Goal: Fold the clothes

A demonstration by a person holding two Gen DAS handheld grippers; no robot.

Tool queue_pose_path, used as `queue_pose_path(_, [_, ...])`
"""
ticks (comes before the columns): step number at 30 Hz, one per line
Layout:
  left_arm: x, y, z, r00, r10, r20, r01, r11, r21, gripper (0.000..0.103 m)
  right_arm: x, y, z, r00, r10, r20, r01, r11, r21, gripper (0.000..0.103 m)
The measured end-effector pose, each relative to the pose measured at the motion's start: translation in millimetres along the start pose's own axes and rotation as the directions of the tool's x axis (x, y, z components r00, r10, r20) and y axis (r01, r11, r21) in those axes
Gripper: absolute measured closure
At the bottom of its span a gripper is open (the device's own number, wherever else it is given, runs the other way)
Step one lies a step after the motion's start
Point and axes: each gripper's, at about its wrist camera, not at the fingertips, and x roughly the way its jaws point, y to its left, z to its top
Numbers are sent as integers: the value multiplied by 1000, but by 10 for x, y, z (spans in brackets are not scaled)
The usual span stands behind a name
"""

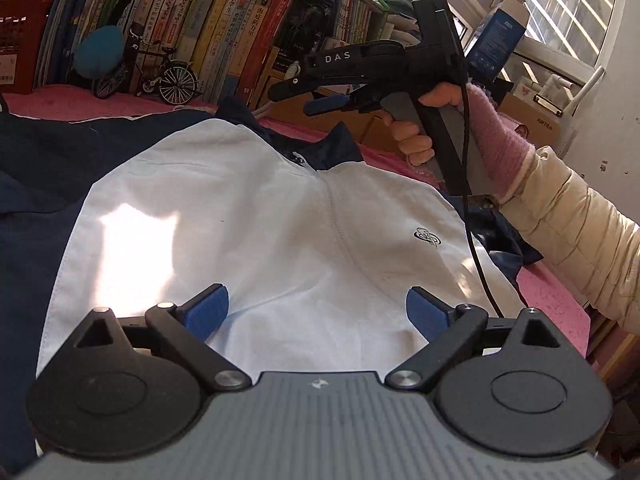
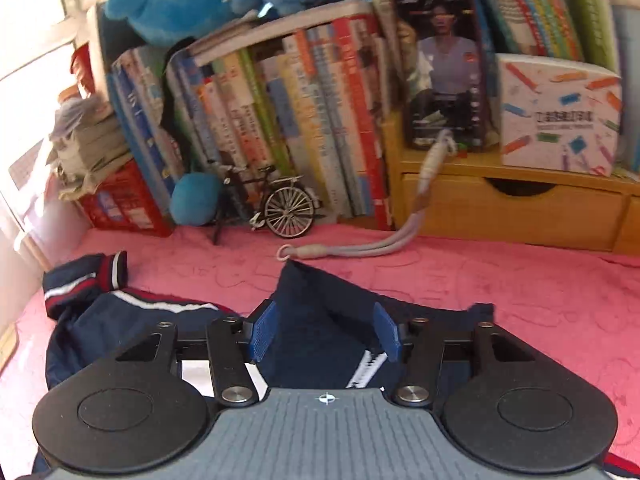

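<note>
- The jacket (image 1: 256,216) lies spread on the pink cover (image 2: 520,288), in front of the row of books (image 2: 280,128), light-blue panel up, collar toward the books.
- It is light blue on the body, navy on sleeves and collar, with a small dark emblem (image 1: 427,237); one striped cuff (image 2: 108,270) lies bunched nearer the books.
- The left tool (image 1: 316,312) hovers over the light panel, pads wide apart, empty.
- The right tool (image 2: 326,334) stands apart around a raised navy fold, not pinching it.
- Best, I judge: smooth the panel, then grip a sleeve edge and fold inward.
</note>
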Motion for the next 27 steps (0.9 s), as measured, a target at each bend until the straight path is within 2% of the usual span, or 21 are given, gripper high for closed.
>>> queue_pose_path(2, [-7, 15, -1, 1000, -5, 2, 5, 1000, -5, 6, 229, 281, 11, 999, -38, -18, 36, 993, -114, 17])
queue_pose_path(4, [-15, 40, 0, 1000, -13, 5, 14, 1000, -15, 6, 492, 431, 18, 995, -87, -43, 78, 982, -174, 15])
queue_pose_path(5, [-24, 56, 0, 1000, -21, 8, 21, 1000, -24, 6, 601, 457, 34, 993, -88, -74, 74, 983, -170, 24])
queue_pose_path(6, [-32, 71, 1, 1000, -28, 11, 28, 999, -32, 6, 685, 468, 45, 992, -77, -103, 60, 985, -160, 61])
queue_pose_path(7, [-38, 88, 4, 999, -34, 14, 35, 999, -40, 6, 739, 462, 51, 990, -54, -131, 35, 989, -143, 76])
queue_pose_path(10, [-48, 128, 10, 999, -50, 21, 51, 997, -60, 6, 880, 450, 68, 981, 1, -195, -21, 995, -98, 85])
queue_pose_path(12, [-50, 145, 16, 998, -57, 24, 58, 996, -68, 6, 902, 457, 83, 985, -66, -157, 52, 995, -90, 96])
queue_pose_path(15, [-60, 157, 16, 998, -62, 28, 64, 995, -74, 6, 978, 457, 129, 975, -215, -53, 209, 973, -103, 97])
queue_pose_path(16, [-63, 161, 16, 998, -64, 29, 66, 995, -76, 6, 1032, 384, 178, 972, -233, -39, 230, 971, -67, 97])
queue_pose_path(18, [-68, 164, 14, 997, -66, 30, 68, 994, -80, 6, 1081, 179, 266, 978, -209, -11, 210, 975, 75, 96])
queue_pose_path(19, [-70, 167, 12, 997, -67, 31, 69, 994, -82, 6, 1040, 108, 298, 976, -215, 41, 209, 970, 121, 96])
queue_pose_path(21, [-71, 174, 12, 997, -71, 32, 73, 994, -85, 5, 911, -2, 363, 961, -246, 130, 224, 961, 163, 93])
queue_pose_path(23, [-73, 178, 10, 997, -73, 32, 76, 993, -87, 5, 744, -146, 396, 969, -221, 113, 197, 961, 192, 91])
queue_pose_path(25, [-77, 184, 11, 997, -76, 32, 78, 993, -89, 5, 577, -291, 430, 976, -197, 97, 171, 960, 222, 77])
queue_pose_path(27, [-77, 187, 16, 996, -78, 33, 80, 993, -90, 5, 416, -400, 429, 979, -194, 69, 175, 960, 217, 56])
